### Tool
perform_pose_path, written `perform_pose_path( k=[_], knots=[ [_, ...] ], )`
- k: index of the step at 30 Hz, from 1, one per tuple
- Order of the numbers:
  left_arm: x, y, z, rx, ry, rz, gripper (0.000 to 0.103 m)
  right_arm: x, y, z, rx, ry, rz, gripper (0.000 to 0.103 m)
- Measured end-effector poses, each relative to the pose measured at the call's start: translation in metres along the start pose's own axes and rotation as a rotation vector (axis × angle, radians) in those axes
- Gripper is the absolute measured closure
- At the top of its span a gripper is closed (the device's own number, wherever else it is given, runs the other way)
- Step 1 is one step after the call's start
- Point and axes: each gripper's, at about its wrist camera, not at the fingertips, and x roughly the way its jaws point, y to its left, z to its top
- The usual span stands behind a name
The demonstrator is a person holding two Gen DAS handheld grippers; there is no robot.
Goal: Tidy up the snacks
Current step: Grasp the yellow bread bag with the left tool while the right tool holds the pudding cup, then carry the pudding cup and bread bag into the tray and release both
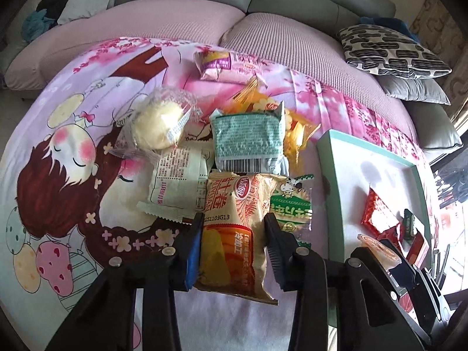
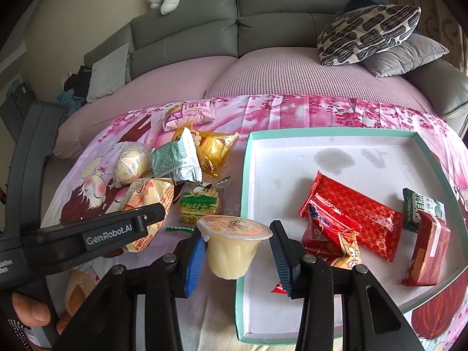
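Note:
My left gripper is shut on an orange-and-cream roll cake packet over the snack pile on the pink cloth; it also shows in the right wrist view. My right gripper is shut on a yellow jelly cup, held over the left rim of the white tray with teal edge. The tray holds red wafer packets, a red box and a dark green packet. The pile holds a green round cracker pack, a teal packet and a round bun.
A white packet and yellow packets lie in the pile; a pink packet lies at the far cloth edge. A grey sofa with pink seat covers and cushions stands behind.

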Motion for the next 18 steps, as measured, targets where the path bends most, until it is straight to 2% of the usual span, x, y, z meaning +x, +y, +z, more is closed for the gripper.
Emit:
perform_pose_path(
  k=[9, 18],
  knots=[
    [-0.025, -0.015, 0.004, 0.024, -0.071, -0.019, 0.062, -0.017, -0.005, 0.005, 0.019, -0.046, 0.003, 0.057],
    [-0.034, -0.060, 0.006, 0.150, -0.147, -0.055, 0.062, -0.033, -0.038, 0.016, 0.082, -0.104, -0.055, 0.057]
  ],
)
